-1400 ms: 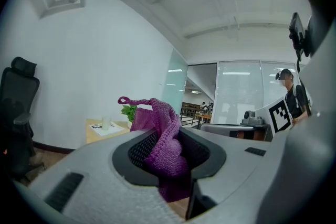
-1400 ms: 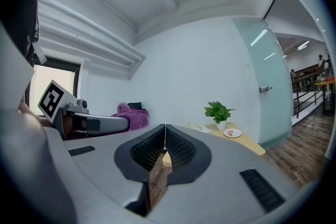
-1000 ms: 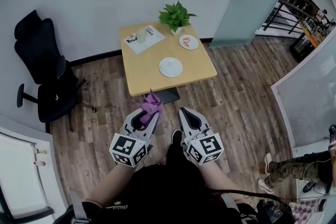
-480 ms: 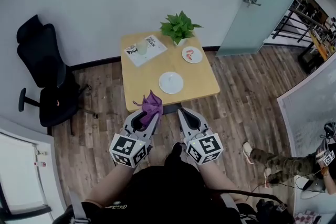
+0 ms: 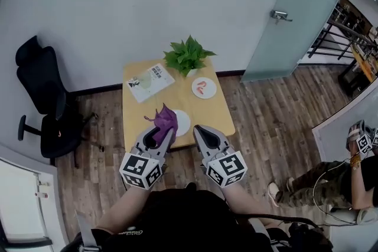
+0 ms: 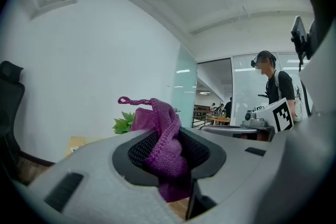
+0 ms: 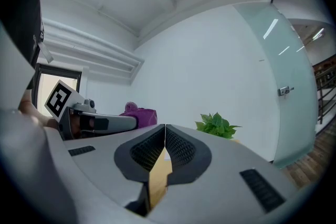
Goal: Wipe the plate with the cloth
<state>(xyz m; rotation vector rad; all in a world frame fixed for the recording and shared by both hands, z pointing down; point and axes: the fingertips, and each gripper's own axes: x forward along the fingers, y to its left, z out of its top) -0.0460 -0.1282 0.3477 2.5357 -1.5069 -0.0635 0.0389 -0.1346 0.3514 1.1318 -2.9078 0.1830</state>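
table: ahead of me, its far edge at the wall.
plant: on the table, middle of the far edge.
booklet: on the table, left of the plant.
far plate: just before the plant, to its right.
plate: near the table's front edge, left part behind the cloth.
cloth: between the jaws of my left gripper.
right gripper: beside my left, over the front edge.
chair: on the floor, left of the table.
door: behind, right.
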